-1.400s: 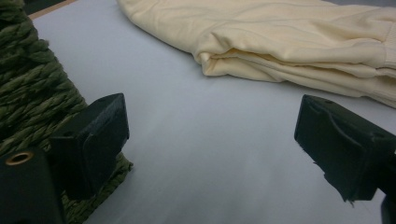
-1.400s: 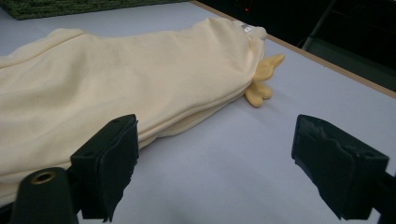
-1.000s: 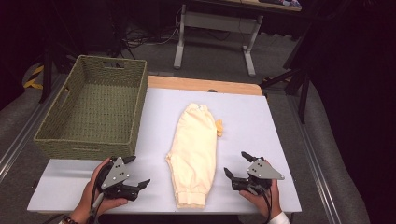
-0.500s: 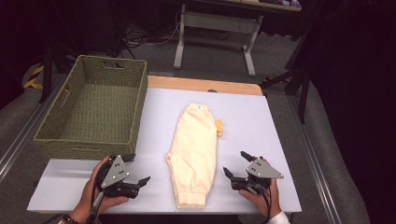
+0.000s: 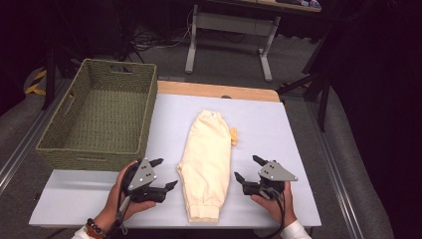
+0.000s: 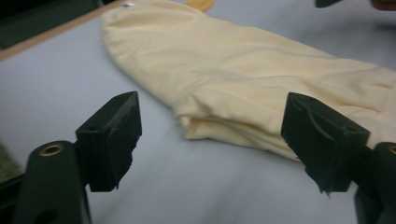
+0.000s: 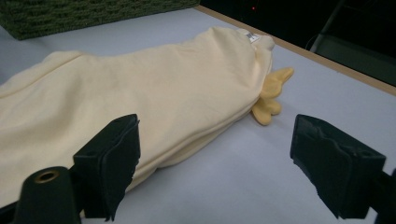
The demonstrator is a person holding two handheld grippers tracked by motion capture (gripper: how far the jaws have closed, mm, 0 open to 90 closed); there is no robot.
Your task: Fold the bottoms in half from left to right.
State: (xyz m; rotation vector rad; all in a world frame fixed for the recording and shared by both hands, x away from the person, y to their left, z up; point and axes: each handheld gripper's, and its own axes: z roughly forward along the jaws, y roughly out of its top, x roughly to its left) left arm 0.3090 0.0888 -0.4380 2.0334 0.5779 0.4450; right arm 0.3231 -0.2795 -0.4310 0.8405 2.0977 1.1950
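Dark workshop floor and the legs of a metal stand surround a pale blue-grey table (image 5: 278, 129) with a wooden strip along its far edge. Folded cream trousers (image 5: 206, 162) lie lengthwise down the middle of the table, waistband toward the far edge and cuffs at the near edge, with a small yellow piece of cloth (image 5: 233, 135) poking out from under their right side near the waistband. A woven green basket (image 5: 97, 117) stands on the left part of the table, apart from the trousers. At the near edge a person's hands hold two black grippers on either side of the garment. The left gripper (image 5: 164, 174) sits just beside the trousers' left edge; its jaws have just been closing a little yet stand apart, and the left gripper view shows the folded edge of the cloth ahead of them, not pinched. The right gripper (image 5: 246, 169) rests near the trousers' right edge, its jaws spread wide with only bare table between them.
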